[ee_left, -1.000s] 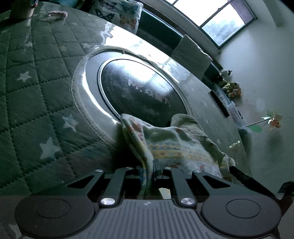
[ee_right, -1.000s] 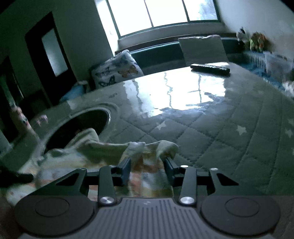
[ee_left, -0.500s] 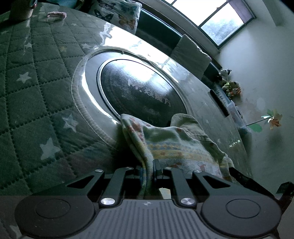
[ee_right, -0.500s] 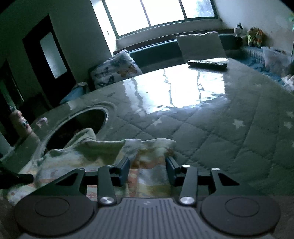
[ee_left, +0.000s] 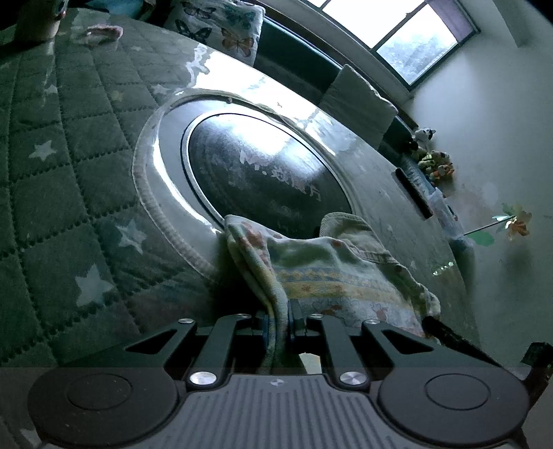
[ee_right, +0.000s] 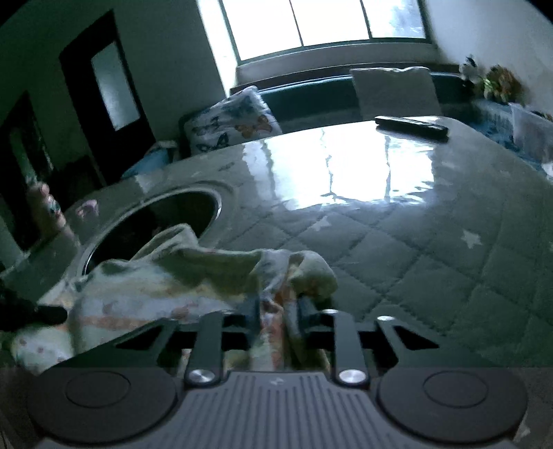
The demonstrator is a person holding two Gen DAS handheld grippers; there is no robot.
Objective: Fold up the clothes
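A small pale patterned garment (ee_left: 331, 273) lies crumpled on the table, partly over the dark round inset (ee_left: 262, 172). My left gripper (ee_left: 278, 319) is shut on one folded edge of the garment. In the right wrist view the same garment (ee_right: 166, 286) spreads to the left. My right gripper (ee_right: 276, 307) is shut on another bunched edge of it, with cloth squeezed between the jaws. The right gripper's tip also shows at the lower right of the left wrist view (ee_left: 449, 336).
The table has a green quilted star cover (ee_right: 432, 262) under glossy plastic. A black remote (ee_right: 411, 126) lies at the far edge. A butterfly pillow (ee_right: 231, 124) and a grey cushion (ee_right: 394, 89) sit on the bench behind. A small pink item (ee_left: 103, 31) lies far left.
My right gripper's jaws have closed from a wide gap onto the garment edge, and the cloth there has bunched up. The left gripper has held its grip and barely moved.
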